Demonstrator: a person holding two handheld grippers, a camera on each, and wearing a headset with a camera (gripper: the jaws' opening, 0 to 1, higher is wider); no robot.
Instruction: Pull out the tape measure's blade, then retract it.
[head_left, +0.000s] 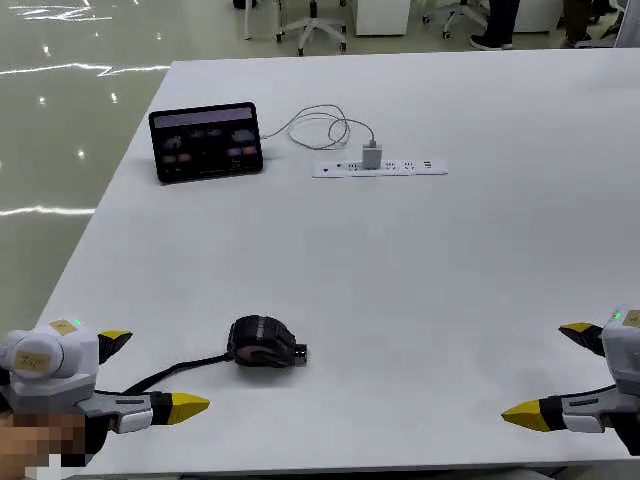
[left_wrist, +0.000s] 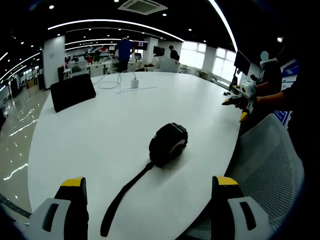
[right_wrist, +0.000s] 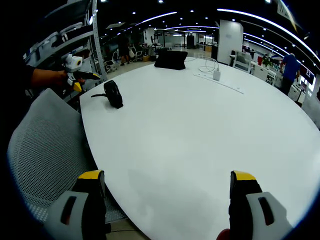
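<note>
A black tape measure (head_left: 264, 342) lies on the white table (head_left: 400, 260) near the front edge, its black wrist strap (head_left: 165, 375) trailing left. The blade is retracted. In the left gripper view the tape measure (left_wrist: 168, 143) sits just ahead of the jaws, with the strap (left_wrist: 122, 197) running back between them. My left gripper (head_left: 150, 375) stands open at the front left, a short way from the case. My right gripper (head_left: 560, 375) stands open at the front right, far from the tape measure (right_wrist: 113, 93), with nothing between its fingers.
A tablet (head_left: 206, 141) stands propped at the back left. A white power strip (head_left: 380, 166) with a charger and coiled cable (head_left: 325, 128) lies mid-back. A grey mesh chair (right_wrist: 45, 150) sits at the table's near edge. Office chairs and people stand beyond the far side.
</note>
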